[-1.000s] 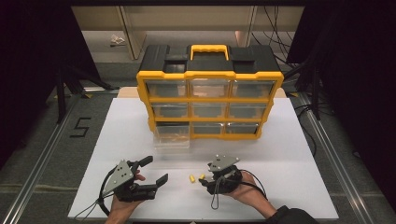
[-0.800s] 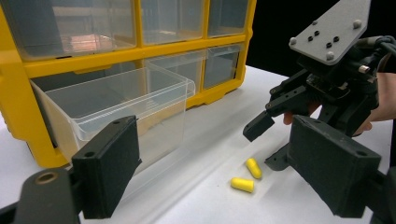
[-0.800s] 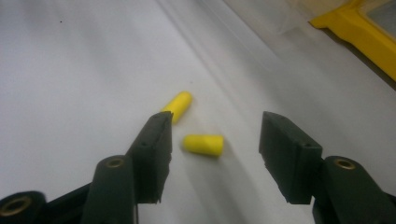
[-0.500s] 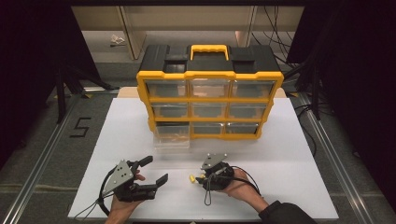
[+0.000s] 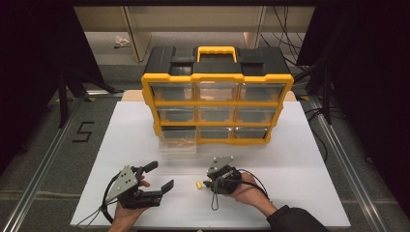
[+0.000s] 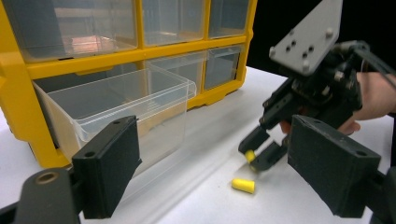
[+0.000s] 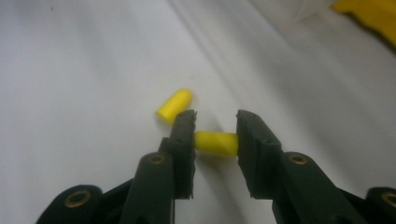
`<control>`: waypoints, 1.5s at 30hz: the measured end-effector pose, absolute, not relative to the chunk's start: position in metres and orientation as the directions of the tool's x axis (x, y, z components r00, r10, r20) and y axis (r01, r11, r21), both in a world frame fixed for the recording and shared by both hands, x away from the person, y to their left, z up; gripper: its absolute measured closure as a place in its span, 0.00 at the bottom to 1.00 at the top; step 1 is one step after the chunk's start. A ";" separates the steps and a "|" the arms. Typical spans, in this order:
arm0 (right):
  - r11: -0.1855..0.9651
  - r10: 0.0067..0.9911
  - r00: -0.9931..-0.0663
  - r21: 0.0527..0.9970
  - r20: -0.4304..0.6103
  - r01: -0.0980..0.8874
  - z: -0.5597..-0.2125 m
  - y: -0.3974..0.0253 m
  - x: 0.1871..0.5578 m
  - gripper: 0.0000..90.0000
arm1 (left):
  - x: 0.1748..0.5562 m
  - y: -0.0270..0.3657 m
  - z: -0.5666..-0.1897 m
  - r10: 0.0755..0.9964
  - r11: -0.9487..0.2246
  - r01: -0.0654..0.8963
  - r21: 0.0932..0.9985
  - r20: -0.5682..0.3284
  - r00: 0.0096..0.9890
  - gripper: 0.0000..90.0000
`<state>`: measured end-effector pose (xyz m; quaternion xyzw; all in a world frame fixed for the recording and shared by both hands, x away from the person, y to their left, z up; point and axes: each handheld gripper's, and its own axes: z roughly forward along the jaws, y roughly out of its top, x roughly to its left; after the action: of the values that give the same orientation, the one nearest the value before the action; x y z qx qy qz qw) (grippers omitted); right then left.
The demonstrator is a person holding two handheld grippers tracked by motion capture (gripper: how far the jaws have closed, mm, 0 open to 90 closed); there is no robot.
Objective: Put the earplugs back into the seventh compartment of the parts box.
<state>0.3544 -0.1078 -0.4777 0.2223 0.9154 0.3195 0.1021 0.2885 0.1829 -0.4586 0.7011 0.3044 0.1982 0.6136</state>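
My right gripper [image 7: 215, 125] is shut on a small yellow foam earplug [image 7: 215, 142], holding it end to end just above the white table. A second yellow earplug [image 7: 174, 105] lies loose on the table right beside the jaws; it is also in the high view [image 5: 198, 185] and the left gripper view [image 6: 243, 185]. In the left gripper view the right gripper [image 6: 258, 156] tilts down with the held earplug [image 6: 250, 155] at its tips. My left gripper [image 5: 159, 177] rests open at the front left, with nothing between its fingers.
A yellow and black drawer organizer [image 5: 217, 77] stands at the middle back of the white table [image 5: 300, 159]. Its bottom-left clear drawer [image 5: 178, 141] is pulled out toward me, and shows close in the left gripper view [image 6: 126, 100].
My right gripper has moved left to the two earplugs and has shut on one of them. The left gripper has stayed in place, open.
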 end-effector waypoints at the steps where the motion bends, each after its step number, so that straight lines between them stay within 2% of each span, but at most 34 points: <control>1: 0.697 0.472 -0.880 0.630 -0.045 0.342 -0.478 -0.108 0.354 0.76 | 0.288 0.183 -0.459 0.670 -0.062 0.184 0.981 -0.096 0.736 0.19; 19: 0.579 0.524 -0.849 0.759 -0.066 0.298 -0.429 -0.117 0.368 0.76 | 0.289 0.183 -0.459 0.673 -0.058 0.182 0.982 -0.096 0.733 0.19; 29: 0.512 0.540 -0.838 0.821 -0.079 0.253 -0.390 -0.104 0.385 0.76 | 0.288 0.184 -0.459 0.674 -0.058 0.178 0.982 -0.093 0.733 0.19; 45: 0.530 0.537 -0.837 0.814 -0.105 0.237 -0.373 -0.064 0.405 0.75 | 0.288 0.185 -0.458 0.671 -0.046 0.171 0.984 -0.097 0.735 0.19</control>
<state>0.4054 -0.0637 -0.3732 0.2258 0.8571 0.4290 0.1743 0.2876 0.1849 -0.4578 0.6945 0.3032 0.2014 0.6206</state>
